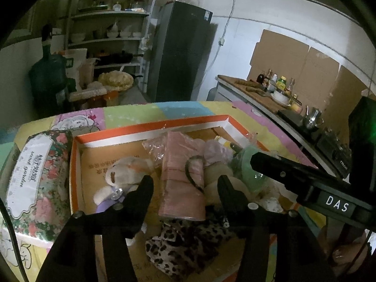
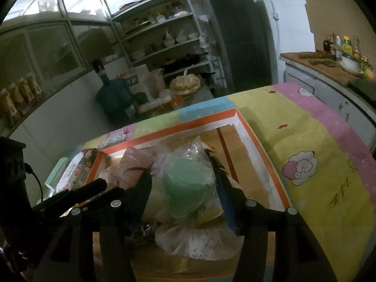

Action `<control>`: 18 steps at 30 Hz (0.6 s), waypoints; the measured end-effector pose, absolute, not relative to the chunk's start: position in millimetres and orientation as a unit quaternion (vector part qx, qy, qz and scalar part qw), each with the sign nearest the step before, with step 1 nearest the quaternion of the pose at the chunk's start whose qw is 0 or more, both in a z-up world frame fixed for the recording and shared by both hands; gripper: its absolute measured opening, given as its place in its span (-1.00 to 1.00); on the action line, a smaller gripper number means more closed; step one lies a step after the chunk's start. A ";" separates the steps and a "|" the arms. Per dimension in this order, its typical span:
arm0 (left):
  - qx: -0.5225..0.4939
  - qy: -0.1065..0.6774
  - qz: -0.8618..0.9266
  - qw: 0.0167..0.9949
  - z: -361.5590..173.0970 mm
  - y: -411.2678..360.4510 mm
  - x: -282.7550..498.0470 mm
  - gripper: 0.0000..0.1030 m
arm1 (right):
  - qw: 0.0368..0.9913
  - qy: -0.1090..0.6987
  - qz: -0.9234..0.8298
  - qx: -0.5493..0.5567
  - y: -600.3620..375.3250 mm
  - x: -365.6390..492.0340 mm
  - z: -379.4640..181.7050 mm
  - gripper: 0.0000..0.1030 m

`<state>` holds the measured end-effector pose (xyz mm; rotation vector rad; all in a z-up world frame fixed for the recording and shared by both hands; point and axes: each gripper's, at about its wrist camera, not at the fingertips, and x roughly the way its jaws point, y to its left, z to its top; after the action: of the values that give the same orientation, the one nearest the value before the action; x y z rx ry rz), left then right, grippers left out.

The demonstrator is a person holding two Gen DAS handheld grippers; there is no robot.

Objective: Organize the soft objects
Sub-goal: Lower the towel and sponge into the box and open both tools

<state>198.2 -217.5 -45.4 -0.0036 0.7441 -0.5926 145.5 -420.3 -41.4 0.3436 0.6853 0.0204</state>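
An orange-rimmed cardboard box (image 1: 150, 127) on the table holds several soft items. In the left wrist view I see a white plush toy (image 1: 124, 171), a rolled pink cloth (image 1: 183, 178), a leopard-print cloth (image 1: 185, 242) and a green bagged item (image 1: 246, 164). My left gripper (image 1: 185, 183) is open above the pink cloth, one finger on each side. In the right wrist view my right gripper (image 2: 185, 181) is open around the green bagged item (image 2: 188, 185), over a white floral bag (image 2: 199, 239). The box rim shows there too (image 2: 263, 150).
A floral tissue pack (image 1: 35, 176) lies left of the box on the pastel cartoon tablecloth (image 2: 317, 152). Behind stand a shelf rack (image 1: 110, 28), a dark fridge (image 1: 181, 51), a water jug (image 1: 47, 75) and a counter with bottles (image 1: 270, 87).
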 end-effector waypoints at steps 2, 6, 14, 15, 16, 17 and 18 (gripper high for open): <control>-0.002 0.353 -0.285 0.891 -42.1 -215.4 196.3 0.18 | 0.928 0.333 0.009 0.168 -419.5 143.3 -39.9 0.14; -0.001 0.347 -0.282 0.895 -37.4 -211.9 191.0 0.21 | 0.929 0.329 0.008 0.168 -416.7 139.8 -36.1 0.14; 0.002 0.329 -0.267 0.906 -24.6 -200.2 179.0 0.21 | 0.933 0.316 0.013 0.169 -408.4 129.7 -25.3 0.14; 0.003 0.326 -0.264 0.908 -23.1 -198.3 177.6 0.21 | 0.934 0.314 0.014 0.169 -406.7 128.4 -23.8 0.14; 0.004 0.323 -0.261 0.910 -21.4 -195.9 176.2 0.21 | 0.935 0.313 0.015 0.169 -405.8 127.0 -22.5 0.14; 0.004 0.320 -0.257 0.912 -19.6 -193.6 174.5 0.21 | 0.935 0.311 0.016 0.168 -404.1 125.8 -21.0 0.14; 0.005 0.317 -0.255 0.914 -17.9 -191.3 172.9 0.21 | 0.936 0.310 0.017 0.168 -402.0 124.9 -19.6 0.14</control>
<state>172.9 -191.3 -17.9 0.0101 0.6536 -0.5242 124.9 -402.0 -19.6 0.3426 0.6332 0.0338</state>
